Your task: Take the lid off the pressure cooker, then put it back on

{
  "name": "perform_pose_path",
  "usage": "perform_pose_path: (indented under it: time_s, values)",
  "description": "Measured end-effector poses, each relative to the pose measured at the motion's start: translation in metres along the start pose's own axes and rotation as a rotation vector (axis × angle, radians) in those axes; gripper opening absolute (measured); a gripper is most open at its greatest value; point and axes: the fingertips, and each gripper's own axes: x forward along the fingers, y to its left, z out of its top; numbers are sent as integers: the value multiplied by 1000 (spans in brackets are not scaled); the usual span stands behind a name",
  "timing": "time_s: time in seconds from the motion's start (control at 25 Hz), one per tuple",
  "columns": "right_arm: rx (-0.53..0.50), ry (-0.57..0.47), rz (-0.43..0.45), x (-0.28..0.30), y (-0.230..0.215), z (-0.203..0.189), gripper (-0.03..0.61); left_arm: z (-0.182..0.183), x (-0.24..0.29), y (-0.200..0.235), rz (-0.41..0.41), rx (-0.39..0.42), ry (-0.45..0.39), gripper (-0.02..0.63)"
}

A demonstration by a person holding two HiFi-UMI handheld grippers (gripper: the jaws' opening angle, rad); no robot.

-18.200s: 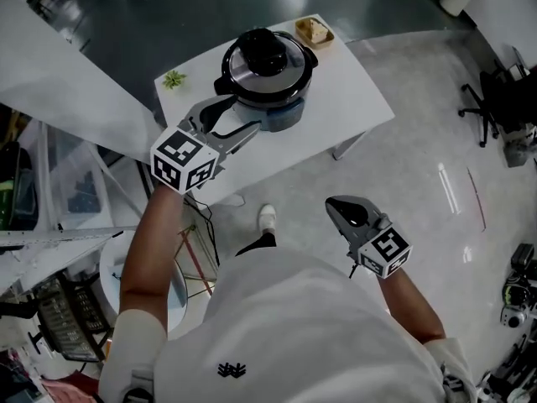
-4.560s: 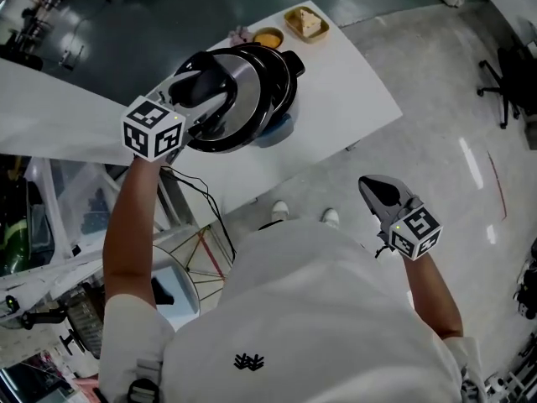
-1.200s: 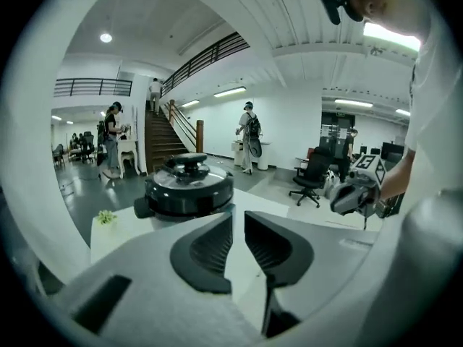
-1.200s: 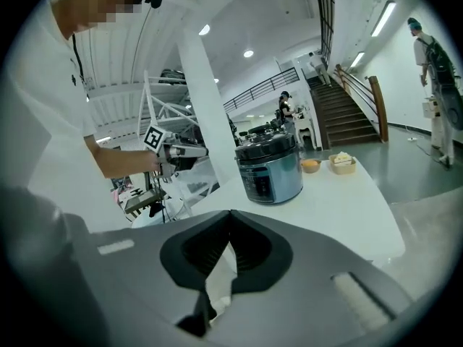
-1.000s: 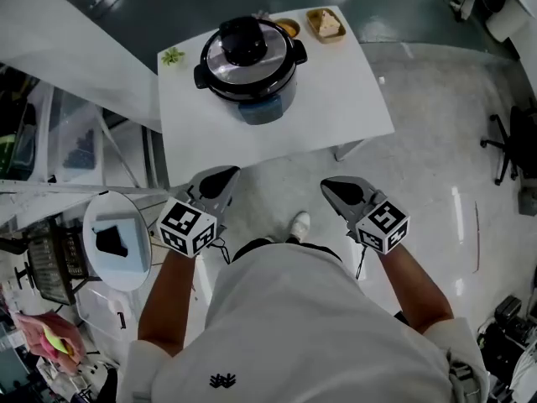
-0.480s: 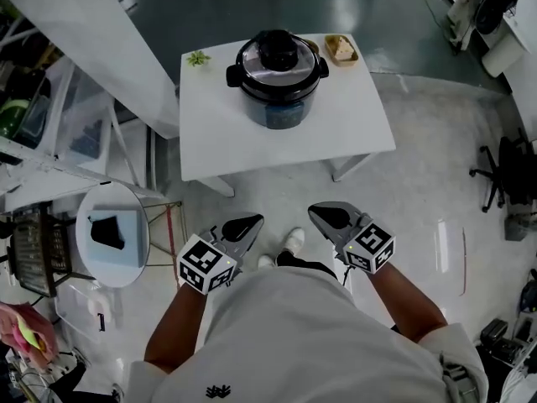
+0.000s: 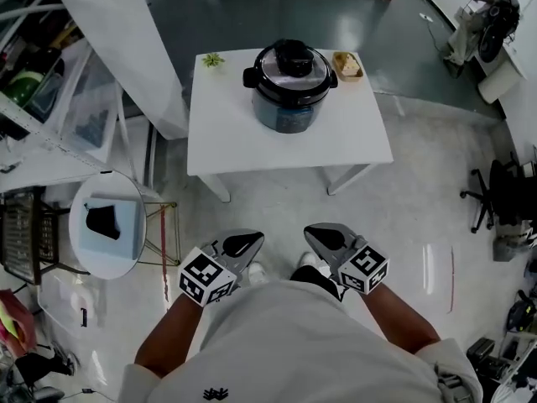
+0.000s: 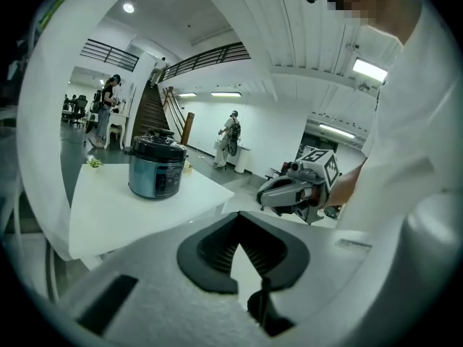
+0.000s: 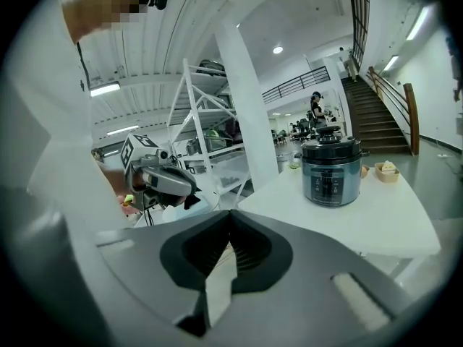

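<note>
Pressure cooker (image 7: 289, 91) with lid (image 7: 291, 60) on stood far on counter (image 7: 252, 145), near edge clear, open floor (image 7: 277, 204) before left hand-held gripper (image 7: 250, 240) and right hand-held gripper (image 7: 315, 233), both closed, empty, forearms partly hidden by torso.

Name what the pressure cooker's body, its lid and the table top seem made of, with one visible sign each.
Cooker body: probably painted or brushed metal, blue-grey with a soft sheen. Lid: seemingly polished steel rim, bright reflections, around a matt black plastic-looking top. Table: smooth matt white; laminate or painted board, cannot tell which.
</note>
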Motion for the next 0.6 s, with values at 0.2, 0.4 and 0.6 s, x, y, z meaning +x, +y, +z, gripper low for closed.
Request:
perform_pose_path:
  time_s: [0.2,0.4,0.6]
  values:
    - [-19,11,46,-9,-3,1,14,8,14,-9,28,-18,-21,6]
    - [-43,-6,67,-28,-18,9,12,18,40,-25,53,29,-7,6]
    - [-59,-1,96,-45,-33,6,12,29,60,-39,68,-10,-22,6]
